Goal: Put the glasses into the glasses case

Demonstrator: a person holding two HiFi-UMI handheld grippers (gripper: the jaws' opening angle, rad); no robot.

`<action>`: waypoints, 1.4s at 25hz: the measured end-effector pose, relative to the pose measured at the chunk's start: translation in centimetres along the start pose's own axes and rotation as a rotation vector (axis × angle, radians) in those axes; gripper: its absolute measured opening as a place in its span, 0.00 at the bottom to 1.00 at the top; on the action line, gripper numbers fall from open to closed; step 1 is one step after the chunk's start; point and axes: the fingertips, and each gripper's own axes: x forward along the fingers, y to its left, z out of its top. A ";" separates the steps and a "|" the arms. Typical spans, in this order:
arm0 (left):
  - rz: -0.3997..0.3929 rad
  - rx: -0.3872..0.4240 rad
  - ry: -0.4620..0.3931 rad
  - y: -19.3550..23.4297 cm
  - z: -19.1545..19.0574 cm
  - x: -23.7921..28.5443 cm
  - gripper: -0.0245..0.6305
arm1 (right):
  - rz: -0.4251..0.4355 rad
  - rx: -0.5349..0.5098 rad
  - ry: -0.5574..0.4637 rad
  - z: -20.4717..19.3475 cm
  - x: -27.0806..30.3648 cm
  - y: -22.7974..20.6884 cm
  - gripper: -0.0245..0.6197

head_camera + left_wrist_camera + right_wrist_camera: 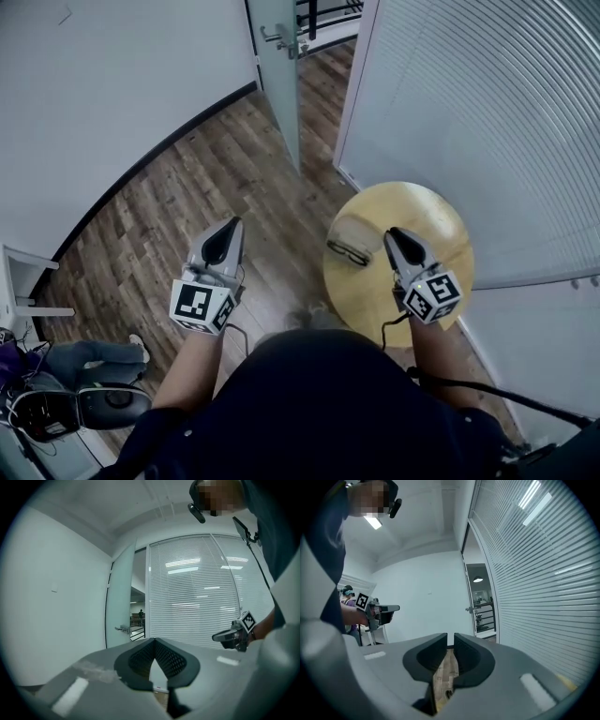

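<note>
Overhead, the head view shows a person holding 2 claws level above a wood floor (187, 187). Left claw (232, 225): over bare floor, well apart from the round counter (427, 211). Its own view shows the pad tips meeting, with nothing between them. Right claw (393, 232): above the counter's near half. Its own view shows the jaws parallel with a narrow gap, through which only floor appears, so it holds nothing. Glasses (348, 252): dark-framed, lying at the counter's left edge, just left of the right claw's tip and not gripped. Case (356, 228): pale, just behind the glasses at the same edge. Whether the 2 touch, and whether the case lid is up, cannot be told. Background: a door (279, 75) ajar and a wall of slatted blinds (487, 112).
</note>
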 end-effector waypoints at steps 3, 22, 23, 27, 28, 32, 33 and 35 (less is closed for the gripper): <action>0.015 0.000 -0.004 0.5 0.1 -0.4 0.04 | -0.012 -0.001 -0.010 0.3 -0.1 -0.1 0.11; -0.002 0.016 0.037 2.2 -1.1 0.0 0.04 | -0.046 0.007 0.018 0.3 -0.3 -0.4 0.05; -0.006 0.017 0.033 2.2 -1.1 0.3 0.04 | -0.046 0.003 0.022 0.2 -0.3 -0.4 0.05; -0.023 0.022 0.020 1.7 -0.8 1.1 0.04 | -0.054 -0.006 0.028 0.1 -0.7 -0.7 0.05; -0.027 0.022 0.019 1.6 -0.7 1.2 0.04 | -0.057 -0.006 0.027 0.1 -0.9 -0.8 0.05; -0.033 0.023 0.013 0.9 -0.5 1.8 0.04 | -0.061 0.002 0.018 0.0 -1.3 -1.2 0.05; -0.038 0.024 0.009 0.7 -0.3 2.0 0.04 | -0.061 0.002 0.020 -0.1 -1.3 -1.3 0.05; -0.049 0.034 -0.003 0.1 0.2 2.5 0.04 | -0.063 0.003 0.027 -0.5 -1.5 -1.4 0.05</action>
